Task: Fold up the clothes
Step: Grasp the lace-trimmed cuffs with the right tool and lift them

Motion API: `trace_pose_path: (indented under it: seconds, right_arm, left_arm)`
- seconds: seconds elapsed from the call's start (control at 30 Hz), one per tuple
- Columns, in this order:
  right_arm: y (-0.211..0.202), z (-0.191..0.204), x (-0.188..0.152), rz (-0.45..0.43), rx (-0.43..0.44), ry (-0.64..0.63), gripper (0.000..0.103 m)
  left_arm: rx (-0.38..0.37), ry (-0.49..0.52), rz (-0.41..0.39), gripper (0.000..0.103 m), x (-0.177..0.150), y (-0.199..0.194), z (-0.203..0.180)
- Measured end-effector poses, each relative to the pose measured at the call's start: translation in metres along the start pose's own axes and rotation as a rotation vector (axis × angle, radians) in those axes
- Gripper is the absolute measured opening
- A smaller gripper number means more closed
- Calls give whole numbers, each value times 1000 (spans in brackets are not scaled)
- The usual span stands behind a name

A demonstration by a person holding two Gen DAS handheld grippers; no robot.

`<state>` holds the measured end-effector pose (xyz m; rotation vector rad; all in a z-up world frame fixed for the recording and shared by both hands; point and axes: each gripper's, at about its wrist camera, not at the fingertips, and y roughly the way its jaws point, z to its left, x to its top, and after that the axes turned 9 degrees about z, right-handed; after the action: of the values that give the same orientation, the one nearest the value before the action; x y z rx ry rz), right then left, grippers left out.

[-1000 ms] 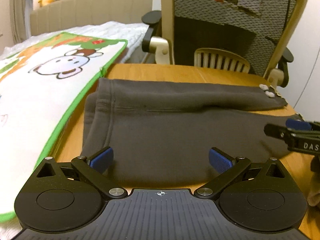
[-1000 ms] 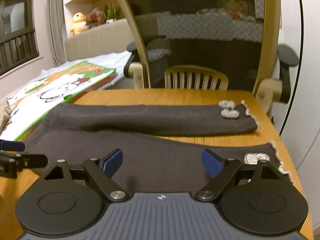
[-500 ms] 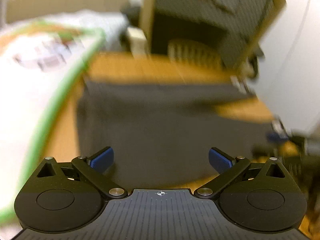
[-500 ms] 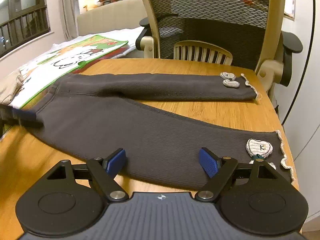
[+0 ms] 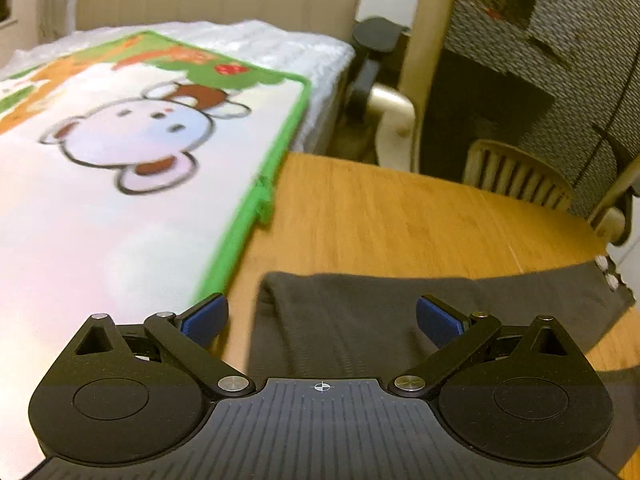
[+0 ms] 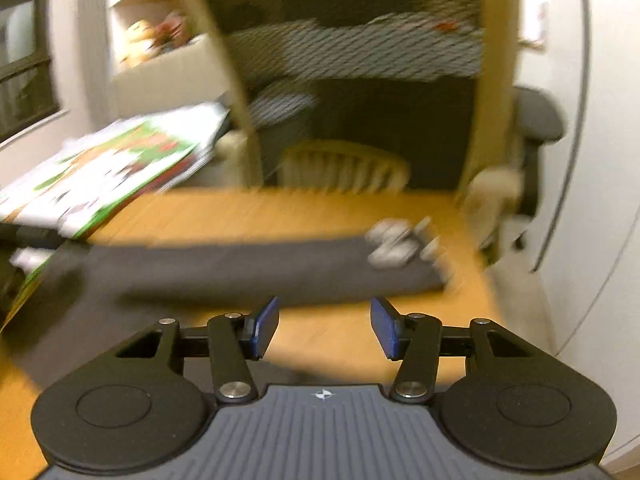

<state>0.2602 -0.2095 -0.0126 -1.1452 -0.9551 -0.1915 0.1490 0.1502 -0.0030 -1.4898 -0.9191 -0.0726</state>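
Wooden table (image 5: 400, 216) holds dark trousers (image 5: 360, 320); left gripper (image 5: 322, 320) gapes wide, right gripper (image 6: 324, 326) closing, pinching nothing.

- The right wrist view is smeared by motion blur throughout; edges of the dark trousers (image 6: 256, 268) and wooden table (image 6: 256, 216) run together.
- Pale patches (image 6: 390, 246) at the trouser cuff are blurred; their form cannot be told.
- Shelf items (image 6: 156, 36) at upper left are streaks of colour, not identifiable.
- A dark shape (image 6: 16, 256) at the left edge is cut off; cannot be told what it is.
- In the left wrist view the trousers (image 5: 360, 320) are hidden below by the gripper body, and cut off at right.
- The cartoon mat (image 5: 120, 152) runs off the left edge; its print is soft.
- The mesh chair (image 5: 540, 40) is cropped at top and right.
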Motion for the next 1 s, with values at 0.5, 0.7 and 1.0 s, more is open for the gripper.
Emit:
trace_pose_path:
  seconds: [0.5, 0.7, 1.0]
  right_arm:
    - [92, -45, 57, 50, 20, 199, 7]
    - [-6, -56, 43, -141, 78, 191, 7]
    - [-60, -77, -68, -50, -181, 173, 9]
  left_arm:
    - [1, 57, -53, 40, 0, -10, 4]
    - [-68, 84, -199, 38, -27, -101, 5]
    - [-82, 145, -50, 40, -144, -132, 23]
